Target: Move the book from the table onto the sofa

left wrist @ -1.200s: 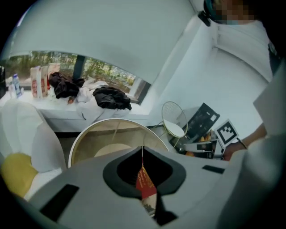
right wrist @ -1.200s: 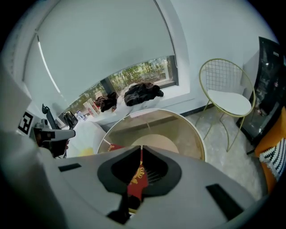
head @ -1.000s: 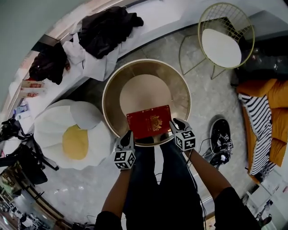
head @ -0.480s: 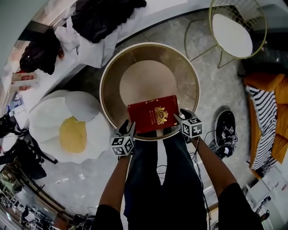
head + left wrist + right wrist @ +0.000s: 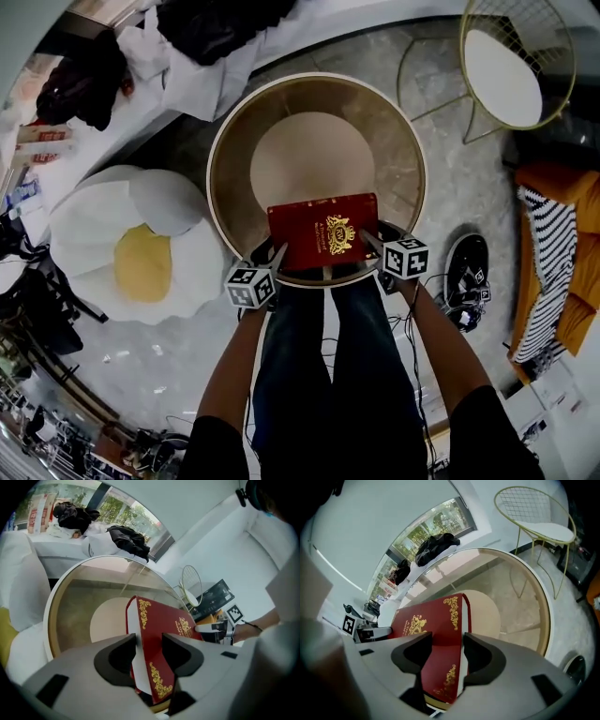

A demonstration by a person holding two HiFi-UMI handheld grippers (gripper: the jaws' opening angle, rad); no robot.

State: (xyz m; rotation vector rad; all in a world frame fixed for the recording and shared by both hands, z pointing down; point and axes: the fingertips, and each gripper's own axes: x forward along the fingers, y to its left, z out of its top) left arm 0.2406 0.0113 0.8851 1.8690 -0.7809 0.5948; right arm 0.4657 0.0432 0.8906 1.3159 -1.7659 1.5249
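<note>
Bright even daylight from the window (image 5: 433, 529), soft shadows, heavy fisheye bending, dark corners, blurred near foreground

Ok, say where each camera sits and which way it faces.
Head view: on the person's head, looking steeply down at the red gold-decorated book on the round gold-rimmed glass table; forearms, legs, left tongs and right tongs show.
Left gripper view: rides the left tongs, looking along their jaws, which have just been opening, astride the book's end; right tongs show beyond.
Right gripper view: rides the right tongs, jaws likewise just been opening astride the opposite end; left tongs show beyond.
All three share the book and table.
</note>
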